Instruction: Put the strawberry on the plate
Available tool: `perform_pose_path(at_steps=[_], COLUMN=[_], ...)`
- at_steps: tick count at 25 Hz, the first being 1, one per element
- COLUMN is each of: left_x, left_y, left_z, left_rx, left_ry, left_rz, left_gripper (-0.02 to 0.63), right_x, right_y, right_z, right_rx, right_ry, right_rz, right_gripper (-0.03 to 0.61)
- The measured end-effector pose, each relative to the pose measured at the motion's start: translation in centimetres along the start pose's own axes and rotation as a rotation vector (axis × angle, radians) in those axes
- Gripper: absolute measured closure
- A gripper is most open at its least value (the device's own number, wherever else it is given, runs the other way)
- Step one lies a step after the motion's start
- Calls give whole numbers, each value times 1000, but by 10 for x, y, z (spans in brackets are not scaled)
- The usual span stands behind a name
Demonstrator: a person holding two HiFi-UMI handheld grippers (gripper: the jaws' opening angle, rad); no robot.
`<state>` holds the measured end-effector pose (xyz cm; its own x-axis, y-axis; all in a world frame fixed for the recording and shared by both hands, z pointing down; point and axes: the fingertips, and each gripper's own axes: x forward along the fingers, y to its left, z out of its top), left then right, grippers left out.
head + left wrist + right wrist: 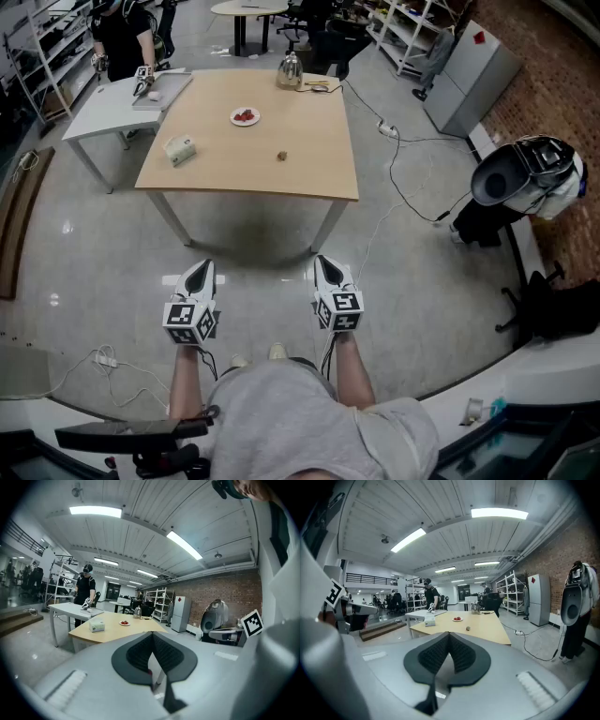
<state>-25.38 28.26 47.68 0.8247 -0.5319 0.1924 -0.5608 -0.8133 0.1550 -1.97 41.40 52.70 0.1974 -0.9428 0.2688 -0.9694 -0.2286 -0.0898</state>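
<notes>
Straight ahead of us, across open floor, stands the wooden table [309, 173]. We are well apart from it, and nothing on it is within reach.

Tongs: the left gripper [199, 274] and the right gripper [326, 270] are held side by side, pointing toward the table. Each has its jaws pressed together with nothing between them.

On the far-left part of the tabletop sits the plate [234, 119], carrying red fruit that we take for the strawberry [246, 115]. A small brownish item [281, 156] lies on bare wood, apart from the plate, nearer us and to its right. It is too small to identify, and we cannot read its long axis.

Judgement: the plate lies rather toward the left gripper's side and the brownish item toward the right gripper's. If that item is what must go onto the plate, the right gripper is nearer.
</notes>
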Motion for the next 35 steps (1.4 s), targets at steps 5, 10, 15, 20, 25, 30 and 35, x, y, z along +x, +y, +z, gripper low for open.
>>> perform_pose_path(at_steps=[5, 10, 15, 20, 25, 30, 35], left_x=[10, 21, 31, 48, 75, 113, 156], left_y=[-7, -17, -24, -19, -7, 9, 33], left_z=[-9, -13, -14, -13, -13, -5, 5], left_rx=[-2, -12, -13, -16, -10, -9, -16], left_ry=[34, 10, 24, 18, 23, 27, 38], left_rz=[16, 30, 46, 51, 36, 8, -11], left_gripper=[594, 594, 594, 594, 594, 594, 594], right_x=[4, 8, 14, 30, 53, 82, 122], right_y=[-10, -19, -30, -37, -45, -57, -64], right_z=[-4, -8, -14, -14, -13, -4, 11], right_rx=[4, 13, 13, 26, 38, 42, 41], right_ry=[7, 10, 20, 22, 24, 22, 32], right_rz=[16, 58, 75, 86, 76, 50, 39], right_gripper=[572, 572, 572, 572, 572, 572, 572])
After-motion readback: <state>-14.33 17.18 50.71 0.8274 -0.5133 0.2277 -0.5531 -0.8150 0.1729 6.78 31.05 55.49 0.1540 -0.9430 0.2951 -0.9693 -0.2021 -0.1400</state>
